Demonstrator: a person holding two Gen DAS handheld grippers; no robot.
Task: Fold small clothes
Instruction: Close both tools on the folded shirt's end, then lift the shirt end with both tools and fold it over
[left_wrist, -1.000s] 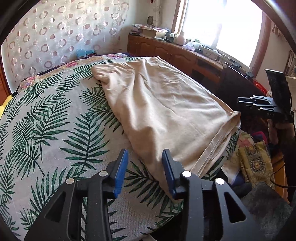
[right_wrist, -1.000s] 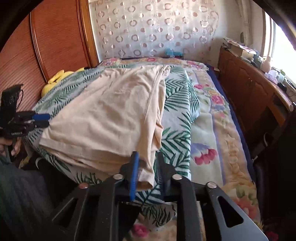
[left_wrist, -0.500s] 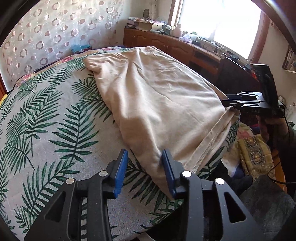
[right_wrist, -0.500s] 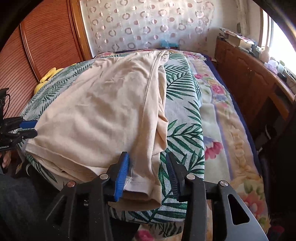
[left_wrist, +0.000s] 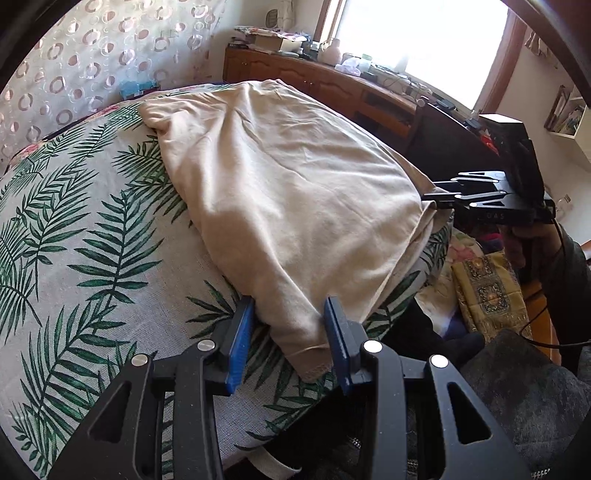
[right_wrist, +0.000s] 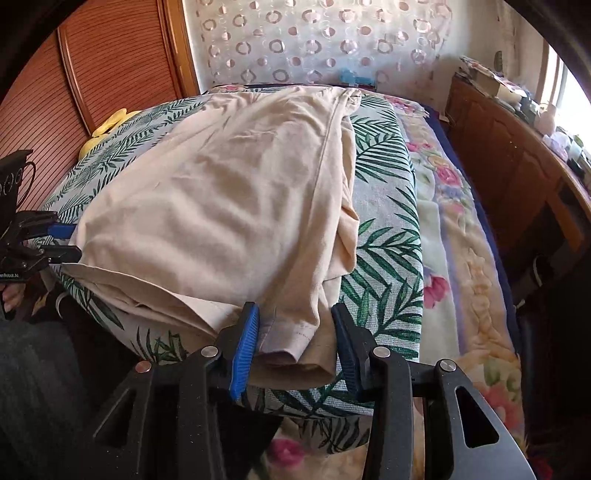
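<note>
A beige garment (left_wrist: 288, 192) lies lengthwise on a palm-leaf cushion (left_wrist: 81, 236); it also shows in the right wrist view (right_wrist: 229, 206). My left gripper (left_wrist: 290, 343) is open, its blue pads on either side of the garment's near left corner. My right gripper (right_wrist: 295, 345) is open around the near right hem corner, which hangs over the cushion edge. Each gripper shows in the other's view, the right gripper (left_wrist: 443, 201) at the far corner and the left gripper (right_wrist: 68, 242) at the left edge.
The palm-leaf cushion sits on a floral blanket (right_wrist: 461, 258). A wooden cabinet (left_wrist: 332, 85) with clutter runs under the window. A wooden wardrobe (right_wrist: 110, 62) stands to the left. Patterned cloth (left_wrist: 487, 291) lies by the bed's foot.
Both grippers have moved forward, so each now has a near corner of the garment between its open jaws. The right gripper opened from shut one second ago.
</note>
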